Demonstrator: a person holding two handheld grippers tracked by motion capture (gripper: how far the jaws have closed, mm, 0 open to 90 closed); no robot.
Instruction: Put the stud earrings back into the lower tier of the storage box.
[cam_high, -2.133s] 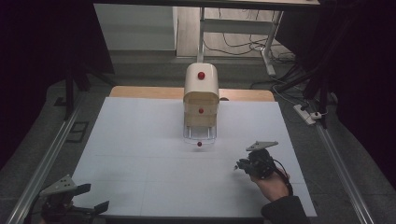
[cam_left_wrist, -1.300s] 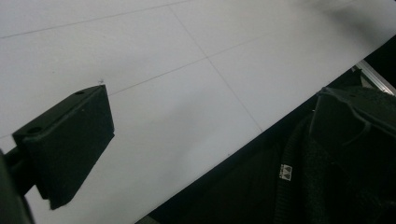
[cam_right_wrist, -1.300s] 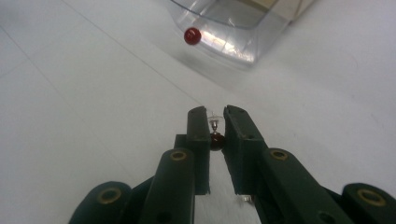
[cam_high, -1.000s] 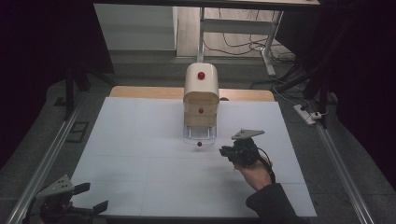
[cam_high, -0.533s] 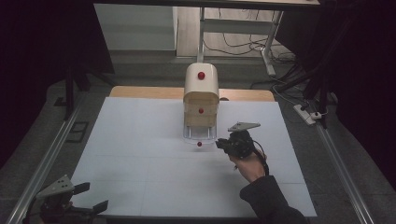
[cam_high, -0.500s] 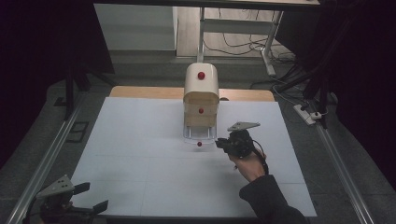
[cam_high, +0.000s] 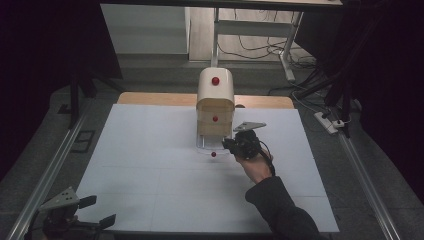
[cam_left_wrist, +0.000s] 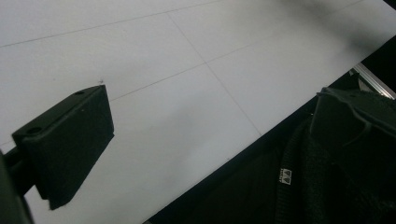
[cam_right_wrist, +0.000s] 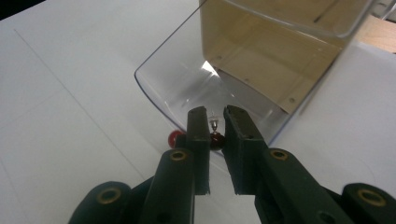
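- Right gripper (cam_high: 231, 146) reaches toward 12 o'clock on an outstretched forearm, jaws narrowed to a slim gap.
- Left gripper (cam_high: 95, 224) rests low at 7 o'clock, jaws spread wide.

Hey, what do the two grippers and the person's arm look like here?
Both are black two-jaw tools. The right gripper has flat rectangular jaws, brass-coloured pivot rivets, a grey three-cornered plate on top and a black cable along the wrist. The left gripper carries the same grey plate. The person wears a dark knit sleeve.
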